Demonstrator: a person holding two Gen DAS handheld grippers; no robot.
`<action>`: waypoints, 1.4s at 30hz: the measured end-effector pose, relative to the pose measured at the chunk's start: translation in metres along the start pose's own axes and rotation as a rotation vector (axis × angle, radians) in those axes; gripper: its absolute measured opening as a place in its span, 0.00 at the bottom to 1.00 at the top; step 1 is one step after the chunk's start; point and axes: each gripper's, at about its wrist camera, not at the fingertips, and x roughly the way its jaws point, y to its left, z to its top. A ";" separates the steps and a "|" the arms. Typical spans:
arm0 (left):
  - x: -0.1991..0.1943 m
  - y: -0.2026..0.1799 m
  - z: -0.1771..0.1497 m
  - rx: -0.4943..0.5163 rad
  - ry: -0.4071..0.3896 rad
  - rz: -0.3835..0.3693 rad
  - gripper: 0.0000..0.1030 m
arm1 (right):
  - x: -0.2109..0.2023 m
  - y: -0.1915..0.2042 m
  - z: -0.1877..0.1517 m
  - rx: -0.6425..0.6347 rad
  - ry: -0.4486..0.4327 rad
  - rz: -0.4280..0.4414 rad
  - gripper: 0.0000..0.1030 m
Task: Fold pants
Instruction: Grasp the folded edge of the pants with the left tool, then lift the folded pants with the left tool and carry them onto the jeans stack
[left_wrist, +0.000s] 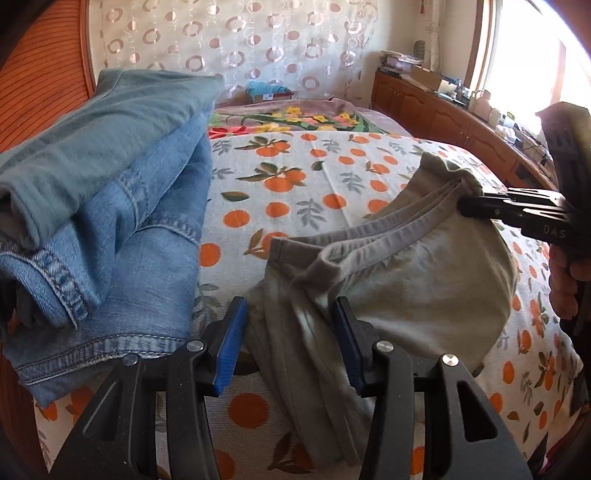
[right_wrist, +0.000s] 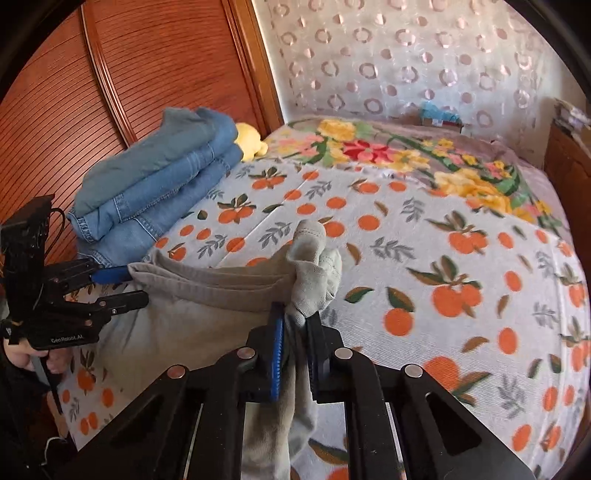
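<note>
The grey-beige pants (left_wrist: 417, 280) hang in a sling between my two grippers above the orange-print bed cover (left_wrist: 295, 173). My left gripper (left_wrist: 291, 325) has its blue-padded jaws open wide around the pants' left end; the cloth lies between them. In the right wrist view the left gripper (right_wrist: 129, 284) also stands open at the cloth's left edge. My right gripper (right_wrist: 297, 332) is shut on the bunched right end of the pants (right_wrist: 207, 306). It appears in the left wrist view (left_wrist: 469, 203), pinching the hem.
A stack of folded blue jeans (left_wrist: 110, 206) lies on the bed's left side, also in the right wrist view (right_wrist: 159, 177), by the wooden headboard (right_wrist: 110, 74). A yellow plush toy (right_wrist: 249, 140) lies behind it. A floral blanket (right_wrist: 406, 155) covers the far bed. Wooden cabinets (left_wrist: 443, 110) line the right.
</note>
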 end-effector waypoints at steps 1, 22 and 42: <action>0.000 -0.001 0.001 0.006 -0.001 0.002 0.47 | -0.003 0.000 -0.003 -0.006 -0.001 -0.011 0.10; 0.016 -0.004 0.011 -0.012 -0.011 -0.032 0.40 | 0.007 -0.004 -0.018 -0.026 0.029 -0.087 0.11; -0.046 -0.010 0.014 -0.007 -0.150 -0.192 0.10 | -0.032 0.002 -0.002 0.003 -0.121 -0.052 0.10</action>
